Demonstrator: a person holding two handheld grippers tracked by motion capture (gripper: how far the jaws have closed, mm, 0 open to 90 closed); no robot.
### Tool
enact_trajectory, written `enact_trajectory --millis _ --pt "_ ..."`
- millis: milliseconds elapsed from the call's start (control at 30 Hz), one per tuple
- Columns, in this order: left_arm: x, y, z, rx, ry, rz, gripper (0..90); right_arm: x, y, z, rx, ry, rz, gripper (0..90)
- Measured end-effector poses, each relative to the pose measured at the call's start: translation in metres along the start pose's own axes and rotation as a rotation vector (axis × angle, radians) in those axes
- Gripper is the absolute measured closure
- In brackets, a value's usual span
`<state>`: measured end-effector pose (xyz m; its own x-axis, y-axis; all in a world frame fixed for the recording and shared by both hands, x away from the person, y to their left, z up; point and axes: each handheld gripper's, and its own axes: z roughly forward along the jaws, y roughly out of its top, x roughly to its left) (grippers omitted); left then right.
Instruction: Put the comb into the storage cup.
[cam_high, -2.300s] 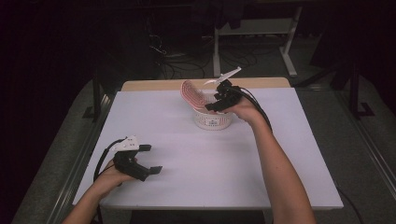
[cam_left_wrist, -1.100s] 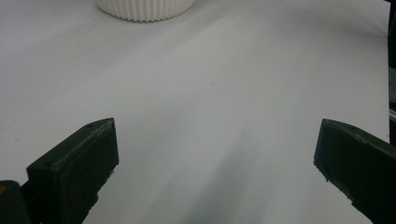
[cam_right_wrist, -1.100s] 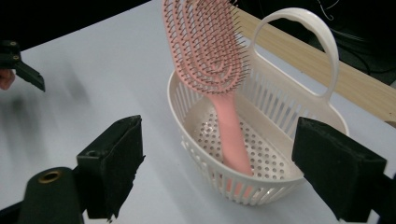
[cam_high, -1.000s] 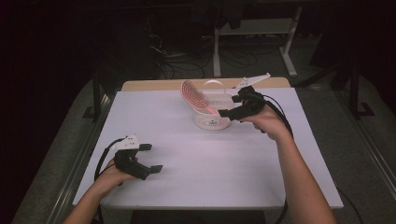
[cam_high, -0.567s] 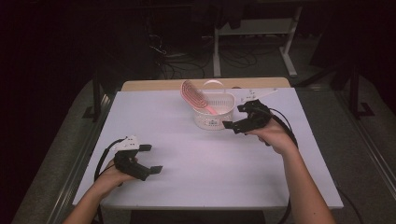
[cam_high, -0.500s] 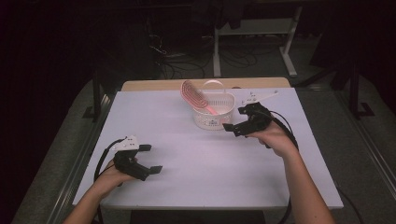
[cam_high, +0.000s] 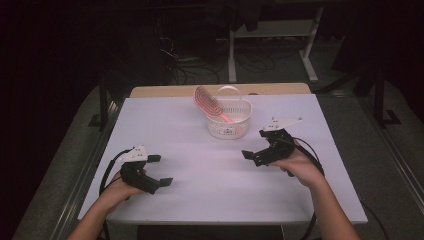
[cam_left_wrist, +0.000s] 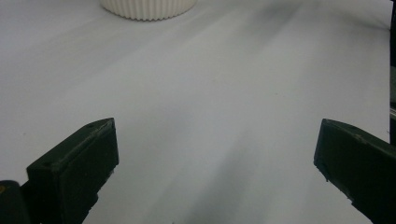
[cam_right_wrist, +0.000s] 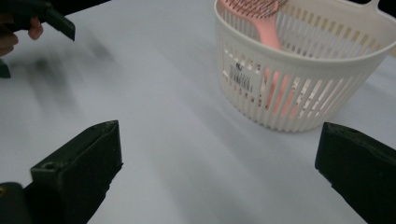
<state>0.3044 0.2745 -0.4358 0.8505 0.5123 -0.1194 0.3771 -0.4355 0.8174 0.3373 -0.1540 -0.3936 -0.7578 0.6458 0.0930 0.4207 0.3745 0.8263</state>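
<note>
A white slatted basket (cam_high: 229, 121) stands at the far middle of the white table (cam_high: 210, 200). A pink hairbrush (cam_high: 206, 98) leans in it, head sticking out over the left rim. My right gripper (cam_high: 255, 145) hovers low in front and to the right of the basket, clear of it. Its jaws have just been opening and stand wide with nothing between them. In the right gripper view (cam_right_wrist: 217, 154) the basket (cam_right_wrist: 299, 79) and brush (cam_right_wrist: 261, 23) lie ahead to the right. My left gripper (cam_high: 161, 170) rests open at the near left, empty (cam_left_wrist: 215, 154).
The basket's base (cam_left_wrist: 148, 8) shows at the top of the left gripper view. The left hand and its gripper (cam_right_wrist: 51, 18) appear far off in the right gripper view. Beyond the table's far edge stand dark floor, cables and a white stand (cam_high: 272, 30).
My right gripper has drawn back from the basket toward the near right and sunk lower, jaws spreading. The brush stays in the basket. The left hand has kept still.
</note>
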Motion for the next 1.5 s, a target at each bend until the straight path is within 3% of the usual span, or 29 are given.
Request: enact_trajectory --millis 600,1033,1500 --pt "-0.003 -0.002 -0.004 -0.007 0.012 0.001 0.0 0.013 -0.048 -0.014 -0.049 0.011 0.033 0.0" --pt "-0.002 -0.003 -0.005 -0.012 0.013 0.004 0.0 0.003 -0.076 -0.027 -0.045 -0.016 0.041 0.0" --pt "0.000 -0.006 -0.003 0.018 0.022 0.002 0.0 -0.001 -0.083 -0.025 -0.015 -0.012 0.011 0.0"
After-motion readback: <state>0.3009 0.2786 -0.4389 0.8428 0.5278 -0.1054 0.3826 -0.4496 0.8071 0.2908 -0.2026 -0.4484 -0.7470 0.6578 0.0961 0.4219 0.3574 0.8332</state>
